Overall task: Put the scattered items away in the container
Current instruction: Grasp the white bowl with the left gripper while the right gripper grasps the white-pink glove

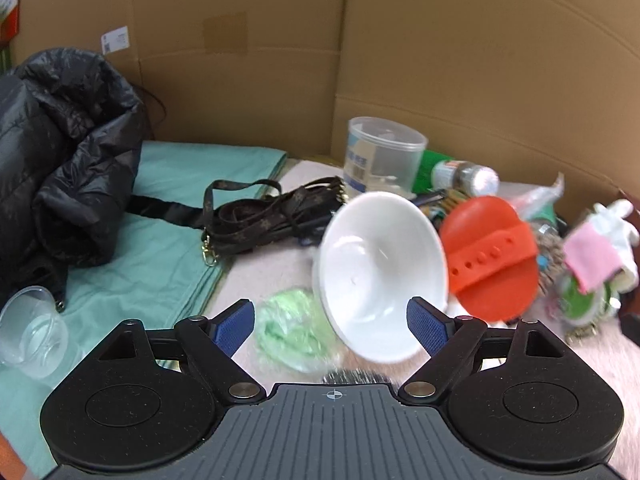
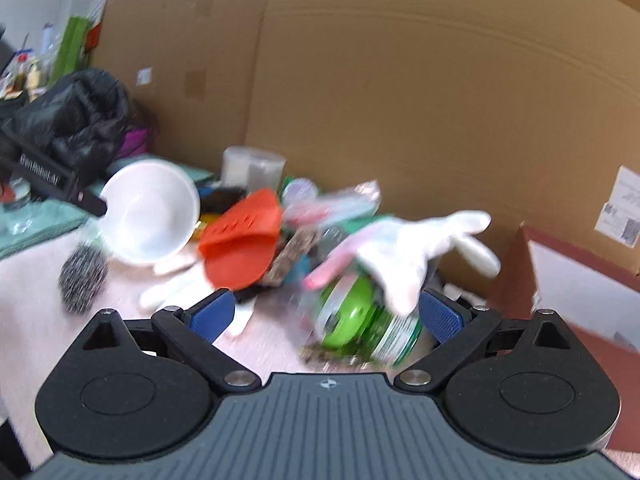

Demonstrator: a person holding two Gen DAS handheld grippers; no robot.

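My left gripper [image 1: 331, 326] is open. A tilted white bowl [image 1: 380, 272] sits just ahead between its blue pads [image 1: 234, 326], with a crumpled green plastic bag [image 1: 292, 332] below it. An orange silicone brush [image 1: 490, 258] lies right of the bowl. My right gripper [image 2: 327, 318] is open over a green-lidded jar [image 2: 360, 324] lying on its side. A white and pink glove [image 2: 404, 252] drapes over the jar. The white bowl [image 2: 150, 210], orange brush [image 2: 244, 244] and a steel scourer [image 2: 82, 276] lie to the left.
A large cardboard wall [image 1: 440, 60] stands behind the pile. A black puffer jacket [image 1: 60, 152] and clear cup [image 1: 32, 330] rest on teal cloth [image 1: 152, 248] at left. A brown strap [image 1: 264, 208], clear tub [image 1: 380, 156] and bottle [image 1: 460, 172] lie behind. A red-brown box [image 2: 560, 280] is at right.
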